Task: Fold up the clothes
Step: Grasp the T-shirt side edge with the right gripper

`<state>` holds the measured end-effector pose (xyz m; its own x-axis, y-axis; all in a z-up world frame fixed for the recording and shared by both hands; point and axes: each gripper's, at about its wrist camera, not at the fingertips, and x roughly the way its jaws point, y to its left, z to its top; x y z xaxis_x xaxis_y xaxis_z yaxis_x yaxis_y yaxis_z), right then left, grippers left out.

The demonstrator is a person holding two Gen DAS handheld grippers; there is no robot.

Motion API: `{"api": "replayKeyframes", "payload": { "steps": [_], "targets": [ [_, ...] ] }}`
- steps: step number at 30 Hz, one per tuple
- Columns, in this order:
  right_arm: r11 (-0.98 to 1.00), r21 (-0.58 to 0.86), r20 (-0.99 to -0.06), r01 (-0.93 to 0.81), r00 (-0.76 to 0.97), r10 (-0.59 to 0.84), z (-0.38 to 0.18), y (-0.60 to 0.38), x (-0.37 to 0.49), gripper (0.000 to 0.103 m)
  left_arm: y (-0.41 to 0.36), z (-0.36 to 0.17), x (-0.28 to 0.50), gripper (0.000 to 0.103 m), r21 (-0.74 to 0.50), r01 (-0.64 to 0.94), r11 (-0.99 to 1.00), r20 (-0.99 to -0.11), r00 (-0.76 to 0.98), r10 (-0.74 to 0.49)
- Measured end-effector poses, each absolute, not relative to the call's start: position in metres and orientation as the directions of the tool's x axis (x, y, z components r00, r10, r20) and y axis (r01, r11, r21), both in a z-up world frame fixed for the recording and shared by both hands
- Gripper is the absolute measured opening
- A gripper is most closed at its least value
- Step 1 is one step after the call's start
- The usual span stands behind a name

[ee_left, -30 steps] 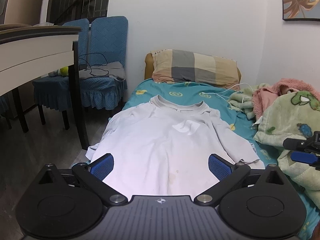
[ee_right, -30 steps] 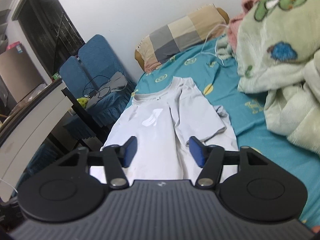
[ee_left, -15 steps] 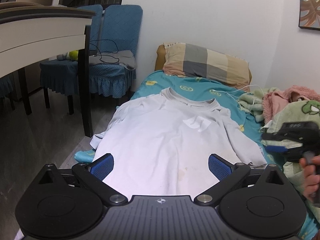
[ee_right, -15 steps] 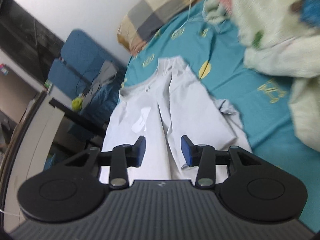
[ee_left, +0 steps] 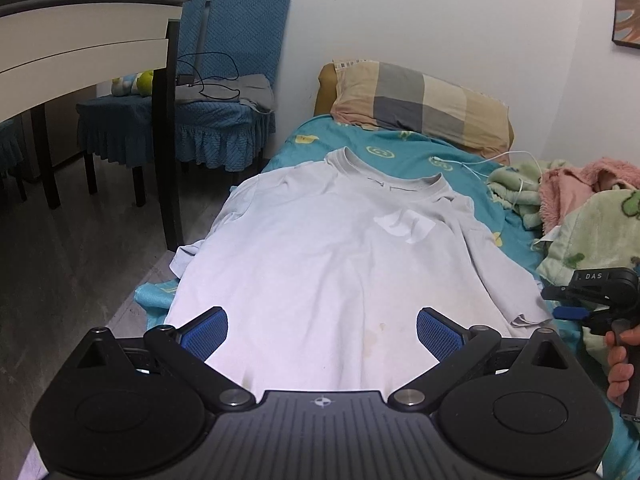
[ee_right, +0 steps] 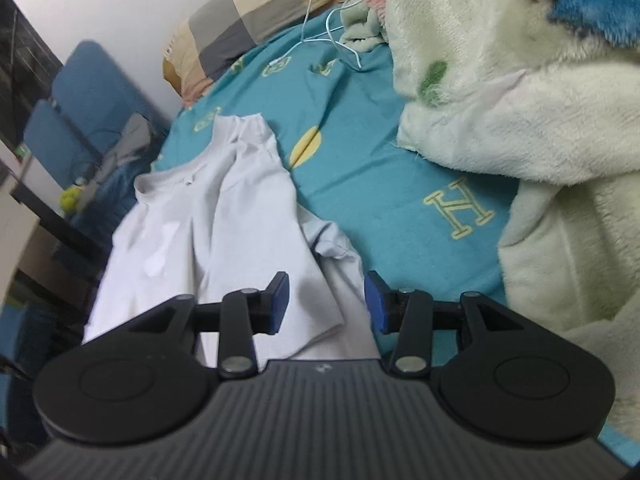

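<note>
- A plain white wall point(ee_left: 420, 12) stands behind the bed point(ee_left: 404, 152).
- The floor point(ee_left: 80, 248) is grey.
- Two blue-covered chairs point(ee_left: 236, 60) stand beside a white desk point(ee_left: 84, 44).
- A framed picture point(ee_left: 626, 8) hangs at the right.

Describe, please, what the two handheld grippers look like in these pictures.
Both the left gripper and the right gripper are matte black: a ribbed body with a small crosshair mark, two round discs, silver pivot bolts, and angled fingers tipped with textured blue pads. No cables or sleeves show.
</note>
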<state>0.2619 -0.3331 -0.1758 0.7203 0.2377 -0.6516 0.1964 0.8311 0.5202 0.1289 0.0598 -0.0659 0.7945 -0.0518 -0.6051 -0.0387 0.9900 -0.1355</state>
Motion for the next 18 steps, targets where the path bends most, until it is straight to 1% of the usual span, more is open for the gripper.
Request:
{"api": "replayKeyframes", "payload": {
  "steps": [2,3,4,5,6,7,13,18],
  "targets": [
    [0.833,0.531,-0.635,0.154,0.724,0.271,-0.181,-0.332,0.264,0.044,0.060,-0.065,0.128,0.102,-0.138,-0.043,0.989,-0.600,0.799,-0.049],
    [0.839,0.527,-0.632,0.138,0.724,0.278,-0.183,-0.330,0.265,0.041,0.061,-0.064,0.128,0.102,-0.139,-0.045,0.989,-0.596,0.802,-0.048],
    [0.834,0.536,-0.627,0.128,0.722,0.292,-0.186,-0.329,0.267,0.028,0.061,-0.063,0.127,0.102,-0.140,-0.046,0.989,-0.592,0.804,-0.046],
    [0.829,0.547,-0.621,0.119,0.721,0.307,-0.188,-0.329,0.268,0.020,0.060,-0.062,0.126,0.102,-0.138,-0.048,0.989,-0.589,0.807,-0.043],
    [0.821,0.560,-0.611,0.110,0.724,0.320,-0.188,-0.328,0.269,0.011,0.060,-0.062,0.125,0.102,-0.137,-0.050,0.989,-0.585,0.810,-0.040],
    [0.819,0.566,-0.599,0.098,0.731,0.326,-0.186,-0.327,0.268,0.007,0.061,-0.061,0.123,0.102,-0.137,-0.053,0.989,-0.582,0.813,-0.037],
    [0.858,0.513,-0.498,0.022,0.822,0.276,-0.140,-0.317,0.257,0.007,0.069,-0.053,0.119,0.102,-0.165,-0.081,0.983,-0.564,0.825,-0.027],
    [0.869,0.494,-0.494,-0.005,0.821,0.286,-0.101,-0.296,0.271,0.007,0.080,-0.041,0.119,0.102,-0.200,-0.091,0.975,-0.533,0.846,-0.030]
  ]
}}
